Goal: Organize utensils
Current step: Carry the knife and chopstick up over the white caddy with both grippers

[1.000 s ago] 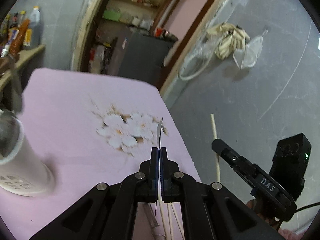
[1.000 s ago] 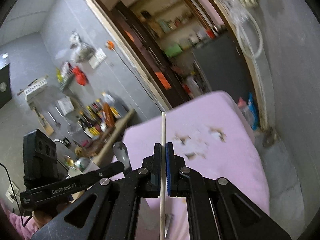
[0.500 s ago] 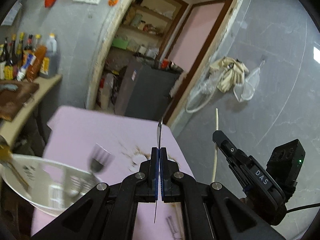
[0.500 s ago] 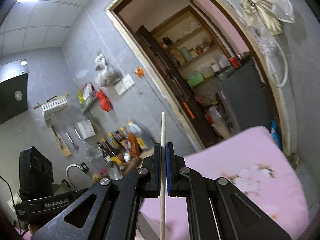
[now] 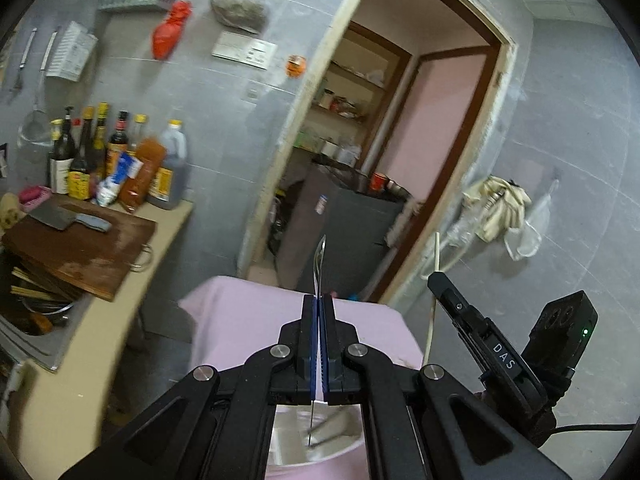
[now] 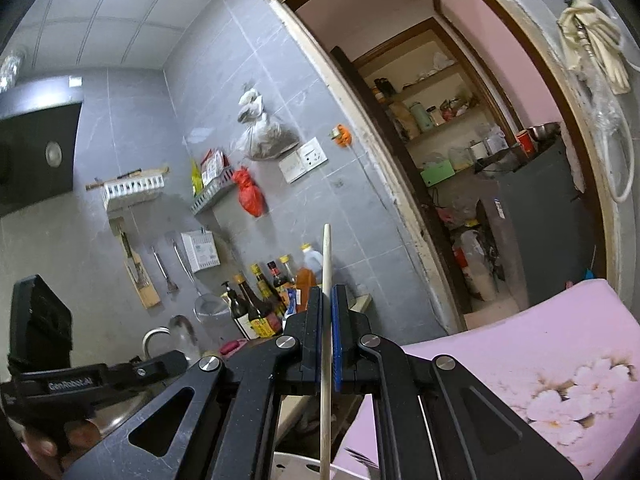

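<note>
Gripping thin steel utensil, right gripper pinching slim wooden chopstick

We see the utensil edge-on only, so we can't tell spoon, fork or knife; its lower end blurs into the white holder, itself mostly hidden behind the left tongs and cut by the bottom edge. Chopstick runs off the bottom edge. Bottle labels too small to read.
</note>
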Available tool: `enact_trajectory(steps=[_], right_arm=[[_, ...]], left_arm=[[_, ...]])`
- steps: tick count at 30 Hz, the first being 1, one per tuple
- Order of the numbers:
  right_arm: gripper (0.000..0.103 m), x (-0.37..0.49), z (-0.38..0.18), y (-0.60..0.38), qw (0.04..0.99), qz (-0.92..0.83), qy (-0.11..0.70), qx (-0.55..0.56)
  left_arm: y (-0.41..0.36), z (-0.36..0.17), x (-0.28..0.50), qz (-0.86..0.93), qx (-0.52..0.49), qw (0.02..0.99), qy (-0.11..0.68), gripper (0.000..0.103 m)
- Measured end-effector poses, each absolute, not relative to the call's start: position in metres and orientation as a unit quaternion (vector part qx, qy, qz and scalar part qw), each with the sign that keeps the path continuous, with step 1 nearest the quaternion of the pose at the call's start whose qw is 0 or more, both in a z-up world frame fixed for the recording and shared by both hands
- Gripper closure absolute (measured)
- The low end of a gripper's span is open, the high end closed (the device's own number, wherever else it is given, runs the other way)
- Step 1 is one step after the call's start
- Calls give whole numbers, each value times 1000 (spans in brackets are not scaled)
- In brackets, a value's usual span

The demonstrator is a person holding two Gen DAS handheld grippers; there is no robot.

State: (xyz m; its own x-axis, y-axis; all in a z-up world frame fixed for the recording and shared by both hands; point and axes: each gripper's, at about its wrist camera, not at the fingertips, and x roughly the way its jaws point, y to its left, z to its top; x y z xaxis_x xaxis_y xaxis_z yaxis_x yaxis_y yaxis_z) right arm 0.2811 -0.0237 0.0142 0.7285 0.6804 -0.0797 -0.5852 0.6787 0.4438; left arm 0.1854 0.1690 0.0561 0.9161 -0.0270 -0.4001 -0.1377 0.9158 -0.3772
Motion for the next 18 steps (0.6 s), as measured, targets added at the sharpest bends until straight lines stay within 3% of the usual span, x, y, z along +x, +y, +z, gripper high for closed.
enact_trajectory(steps=[18], right_arm=[[99, 274, -25, 10, 938, 265, 88, 206]], left_arm=[[202, 11, 189, 56, -191, 955, 221, 101]])
